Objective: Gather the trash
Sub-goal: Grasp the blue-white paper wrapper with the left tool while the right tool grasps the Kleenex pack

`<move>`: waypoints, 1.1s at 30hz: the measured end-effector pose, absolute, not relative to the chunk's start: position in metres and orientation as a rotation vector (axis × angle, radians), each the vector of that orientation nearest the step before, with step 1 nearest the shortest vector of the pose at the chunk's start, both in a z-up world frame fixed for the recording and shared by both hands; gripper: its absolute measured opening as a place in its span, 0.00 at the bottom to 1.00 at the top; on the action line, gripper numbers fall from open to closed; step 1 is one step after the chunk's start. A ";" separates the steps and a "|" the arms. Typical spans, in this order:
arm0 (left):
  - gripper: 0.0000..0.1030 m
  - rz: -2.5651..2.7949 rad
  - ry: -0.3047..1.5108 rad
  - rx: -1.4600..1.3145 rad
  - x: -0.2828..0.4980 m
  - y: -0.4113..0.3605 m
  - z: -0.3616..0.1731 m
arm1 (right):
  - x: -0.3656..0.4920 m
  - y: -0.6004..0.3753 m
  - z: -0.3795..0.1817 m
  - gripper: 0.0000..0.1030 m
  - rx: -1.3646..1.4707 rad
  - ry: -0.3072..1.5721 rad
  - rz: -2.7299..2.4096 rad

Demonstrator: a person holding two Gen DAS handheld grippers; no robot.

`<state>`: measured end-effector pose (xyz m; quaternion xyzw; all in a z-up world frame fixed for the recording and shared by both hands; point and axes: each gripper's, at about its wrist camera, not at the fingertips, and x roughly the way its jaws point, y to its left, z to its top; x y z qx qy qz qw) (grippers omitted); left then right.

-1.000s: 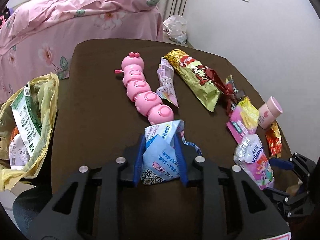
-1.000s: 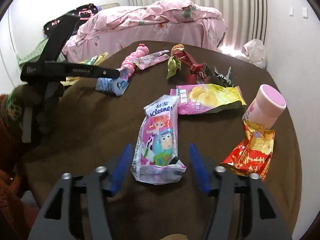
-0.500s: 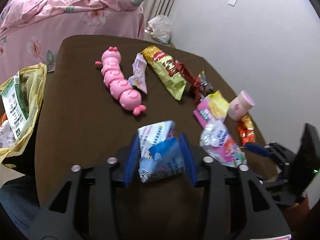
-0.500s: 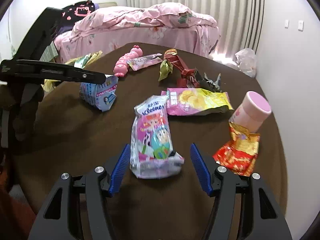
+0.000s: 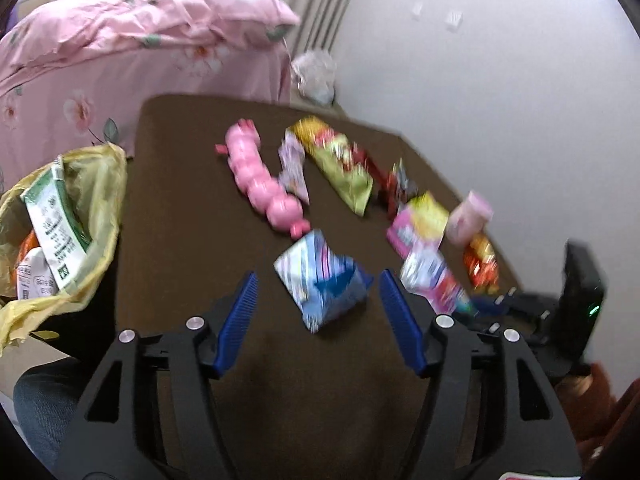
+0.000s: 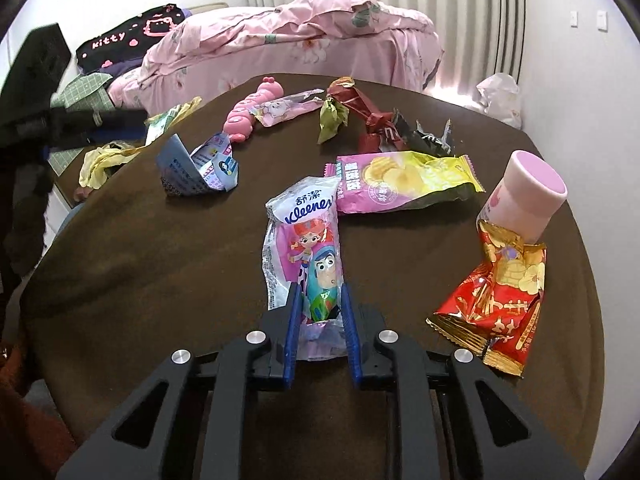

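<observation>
The blue-and-white crumpled wrapper [image 5: 320, 280] [image 6: 196, 168] lies loose on the brown table [image 5: 180, 240]. My left gripper [image 5: 318, 280] straddles it with jaws opening, the blue pads [image 5: 240, 312] clear of it on both sides. In the right wrist view, my right gripper [image 6: 320, 296] has its jaws closing on the near end of a Kleenex tissue pack [image 6: 308, 236], and the pads pinch it. The pack also shows in the left wrist view [image 5: 432, 276], blurred. A yellow trash bag [image 5: 100, 184] [image 6: 100, 160] with packets in it hangs at the table's left edge.
On the table lie a pink caterpillar toy [image 5: 260, 184], a pink-and-yellow chip bag [image 6: 400, 184], a pink cup [image 6: 528, 196], a red-gold wrapper [image 6: 500, 292] and several more wrappers [image 6: 360, 104]. A pink bed [image 6: 280, 40] stands behind. A person's leg [image 5: 44, 412] is at lower left.
The left jaws spread and let go of the blue-and-white wrapper, which now lies on the table. The right jaws went from wide open to pinching the tissue pack's near end.
</observation>
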<state>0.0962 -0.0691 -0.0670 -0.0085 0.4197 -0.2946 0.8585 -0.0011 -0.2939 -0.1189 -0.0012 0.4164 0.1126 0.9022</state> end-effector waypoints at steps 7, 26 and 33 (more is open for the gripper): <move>0.37 -0.542 0.977 0.025 0.119 -0.092 -0.096 | -0.002 -0.295 -0.119 0.19 -0.010 0.859 0.230; 0.08 -0.540 0.845 0.098 0.081 -0.106 -0.057 | -0.010 -0.296 -0.108 0.11 0.010 0.828 0.220; 0.08 -0.559 0.818 0.084 0.073 -0.102 -0.044 | -0.016 -0.299 -0.089 0.10 0.007 0.783 0.209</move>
